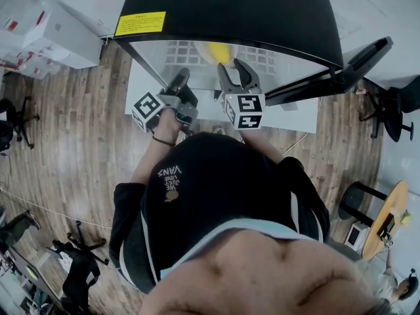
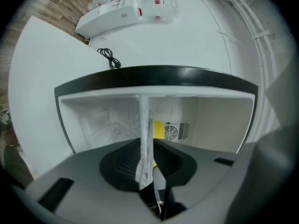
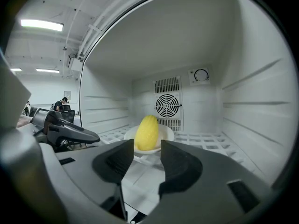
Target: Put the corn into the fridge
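Right gripper (image 3: 147, 148) has its jaws wide apart with nothing between the pads, and the corn (image 3: 147, 132) sits just past the tips, lined up with the gap! It lies on a white plate (image 3: 167, 135) on the grate (image 3: 205, 141) inside the fridge (image 3: 252, 101), in front of the fan (image 3: 168, 105). There's plenty of room in there: bare grate runs from the plate's rim to the right wall, the ceiling arches well above the corn, and a clear strip of grate lies on the plate's left too. Over to the left gripper (image 2: 148, 146): its jaws are pressed together on a thin white panel (image 2: 145, 120), seen edge-on, that runs from the pads straight to the fridge's front frame. Yellow corn peeks out just right of that panel. Past the fridge's left edge, the right gripper view catches the left gripper well clear of the plate. From the head view, both grippers sit side by side at the fridge's open mouth, and the door (image 1: 341, 71) stands swung out to the right.
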The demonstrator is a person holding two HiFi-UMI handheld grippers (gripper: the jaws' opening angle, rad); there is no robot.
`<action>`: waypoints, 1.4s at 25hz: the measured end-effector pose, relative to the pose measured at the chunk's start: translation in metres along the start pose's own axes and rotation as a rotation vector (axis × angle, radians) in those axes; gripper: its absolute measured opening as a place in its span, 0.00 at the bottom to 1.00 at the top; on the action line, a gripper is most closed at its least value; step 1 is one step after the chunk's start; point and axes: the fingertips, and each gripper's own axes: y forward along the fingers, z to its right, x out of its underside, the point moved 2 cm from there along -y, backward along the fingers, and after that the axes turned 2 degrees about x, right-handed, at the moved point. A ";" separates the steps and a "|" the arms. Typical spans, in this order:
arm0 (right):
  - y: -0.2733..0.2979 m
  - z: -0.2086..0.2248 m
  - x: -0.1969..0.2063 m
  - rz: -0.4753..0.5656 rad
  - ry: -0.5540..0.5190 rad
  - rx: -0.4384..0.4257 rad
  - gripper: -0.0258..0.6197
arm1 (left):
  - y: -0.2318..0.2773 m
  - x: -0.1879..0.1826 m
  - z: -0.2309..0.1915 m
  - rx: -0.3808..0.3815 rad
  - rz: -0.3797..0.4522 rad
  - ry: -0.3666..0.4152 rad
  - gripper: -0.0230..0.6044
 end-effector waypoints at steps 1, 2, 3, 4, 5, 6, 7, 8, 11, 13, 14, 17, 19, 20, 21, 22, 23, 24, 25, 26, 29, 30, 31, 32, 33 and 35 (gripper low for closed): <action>0.000 0.000 0.000 0.000 0.002 0.001 0.33 | 0.000 -0.001 -0.001 0.000 0.000 0.000 0.14; 0.000 0.000 0.000 -0.001 0.003 0.002 0.33 | 0.000 -0.001 -0.001 0.000 0.000 -0.001 0.14; 0.000 0.000 0.000 -0.001 0.005 0.003 0.33 | -0.001 -0.002 -0.002 0.000 -0.003 -0.002 0.14; 0.000 0.000 0.000 -0.003 0.006 0.004 0.33 | -0.001 -0.001 -0.003 0.001 -0.006 -0.004 0.14; -0.001 -0.001 0.001 -0.005 0.007 0.006 0.33 | -0.001 -0.001 -0.003 0.001 -0.011 -0.005 0.14; -0.001 -0.001 0.001 -0.007 0.008 0.007 0.33 | 0.000 0.000 -0.002 0.003 -0.016 -0.006 0.14; -0.002 -0.002 0.001 -0.009 0.011 0.007 0.33 | 0.000 0.000 -0.002 0.005 -0.020 -0.003 0.14; -0.003 -0.003 0.002 -0.011 0.013 0.007 0.33 | 0.000 0.000 -0.001 0.009 -0.024 0.003 0.14; -0.005 -0.005 0.002 -0.010 0.020 0.013 0.33 | -0.001 -0.002 0.003 0.020 -0.035 0.031 0.14; -0.007 -0.005 0.001 -0.005 0.024 0.026 0.33 | -0.001 -0.003 0.006 0.029 -0.044 0.058 0.14; -0.009 -0.005 0.001 -0.001 0.026 0.034 0.33 | -0.002 -0.003 0.008 0.034 -0.050 0.074 0.14; -0.013 -0.005 -0.001 0.011 0.032 0.057 0.33 | -0.004 -0.006 0.012 0.050 -0.064 0.120 0.14; -0.016 -0.005 -0.002 0.021 0.037 0.073 0.33 | -0.005 -0.007 0.016 0.065 -0.077 0.140 0.14; -0.018 -0.005 -0.002 0.025 0.040 0.083 0.33 | -0.005 -0.007 0.018 0.072 -0.086 0.150 0.14; -0.019 -0.005 -0.003 0.028 0.041 0.093 0.33 | -0.006 -0.006 0.020 0.080 -0.097 0.163 0.14; -0.020 -0.006 -0.003 0.030 0.043 0.102 0.33 | -0.006 -0.006 0.023 0.090 -0.110 0.178 0.14; -0.022 -0.006 -0.003 0.032 0.045 0.111 0.33 | -0.006 -0.005 0.026 0.102 -0.122 0.193 0.14; -0.023 -0.007 -0.003 0.034 0.047 0.120 0.33 | -0.007 -0.003 0.029 0.116 -0.135 0.208 0.14; -0.025 -0.007 -0.003 0.035 0.050 0.129 0.33 | -0.007 -0.002 0.032 0.128 -0.148 0.223 0.14; -0.027 -0.008 -0.003 0.037 0.052 0.138 0.33 | -0.008 -0.002 0.034 0.137 -0.159 0.238 0.14; -0.032 -0.011 -0.003 0.045 0.056 0.165 0.31 | -0.010 -0.001 0.042 0.164 -0.189 0.287 0.14; -0.034 -0.013 -0.003 0.048 0.056 0.173 0.30 | -0.011 -0.001 0.044 0.175 -0.197 0.306 0.14; -0.037 -0.014 -0.003 0.051 0.056 0.182 0.28 | -0.012 -0.001 0.047 0.185 -0.206 0.323 0.14; -0.040 -0.016 -0.003 0.054 0.056 0.191 0.26 | -0.013 -0.001 0.050 0.197 -0.215 0.339 0.14; -0.042 -0.017 -0.004 0.056 0.057 0.201 0.25 | -0.014 -0.001 0.052 0.205 -0.225 0.357 0.14; -0.047 -0.019 -0.003 0.058 0.058 0.221 0.25 | -0.017 -0.003 0.054 0.207 -0.245 0.404 0.13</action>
